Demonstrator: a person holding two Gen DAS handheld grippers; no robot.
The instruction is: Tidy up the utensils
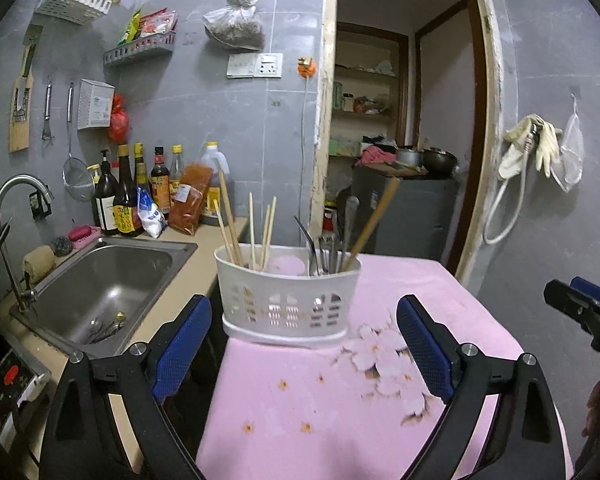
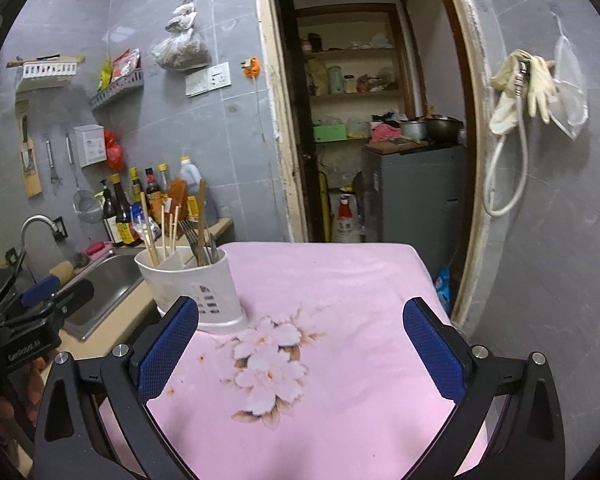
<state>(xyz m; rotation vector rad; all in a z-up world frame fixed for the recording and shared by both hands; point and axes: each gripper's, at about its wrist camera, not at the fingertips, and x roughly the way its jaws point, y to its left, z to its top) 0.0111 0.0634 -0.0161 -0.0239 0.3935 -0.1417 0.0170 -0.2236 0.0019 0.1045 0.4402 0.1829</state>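
A white slotted utensil holder [image 1: 288, 300] [image 2: 192, 280] stands upright on the pink flowered tablecloth [image 1: 324, 396] [image 2: 340, 320], near the table's left edge. Its left compartment holds several wooden chopsticks [image 1: 252, 228] [image 2: 160, 228]; its right compartment holds metal cutlery and a wooden handle [image 1: 374, 220] [image 2: 201, 220]. My left gripper [image 1: 304, 344] is open, nothing between its blue pads, a little short of the holder. My right gripper [image 2: 300, 344] is open and empty over the cloth, with the holder just beyond its left finger. Each gripper shows at the edge of the other's view [image 1: 584, 312] [image 2: 40, 304].
A steel sink [image 1: 104, 280] [image 2: 104, 284] with a tap and cutlery lying in it lies left of the table. Sauce bottles [image 1: 140, 192] line the counter behind it. Utensils and baskets hang on the grey wall. A doorway [image 2: 372, 120] behind the table shows shelves and a grey cabinet.
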